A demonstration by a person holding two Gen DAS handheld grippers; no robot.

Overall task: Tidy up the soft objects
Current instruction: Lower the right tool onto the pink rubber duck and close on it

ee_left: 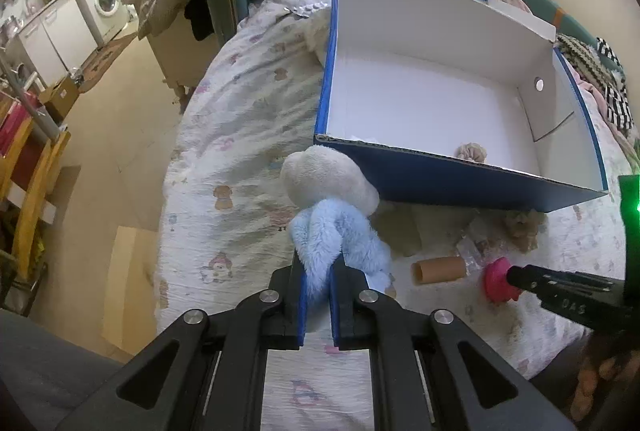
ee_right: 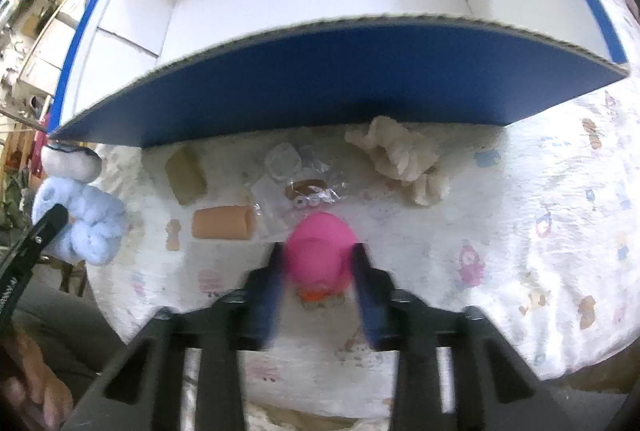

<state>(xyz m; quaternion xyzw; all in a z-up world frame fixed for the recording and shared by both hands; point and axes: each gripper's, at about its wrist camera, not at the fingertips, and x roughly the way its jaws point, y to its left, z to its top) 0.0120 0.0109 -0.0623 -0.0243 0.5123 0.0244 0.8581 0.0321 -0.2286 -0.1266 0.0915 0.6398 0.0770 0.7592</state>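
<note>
Pink toy [ee_right: 320, 255] sits between the right gripper's [ee_right: 318, 271] closing jaws.

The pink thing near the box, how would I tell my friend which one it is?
Find the big blue box with white insides on the bed. In front of its blue wall lie a cardboard tube, crinkly clear wrappers and a beige scrunchie. The pink toy sits nearest, between the fingers of the right tool; it is the only bright pink, rounded thing there.

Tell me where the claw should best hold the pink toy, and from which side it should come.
Grip the pink toy across its rounded dome, coming from above: it sits on the bedspread, and the right claw already straddles its two sides.
</note>
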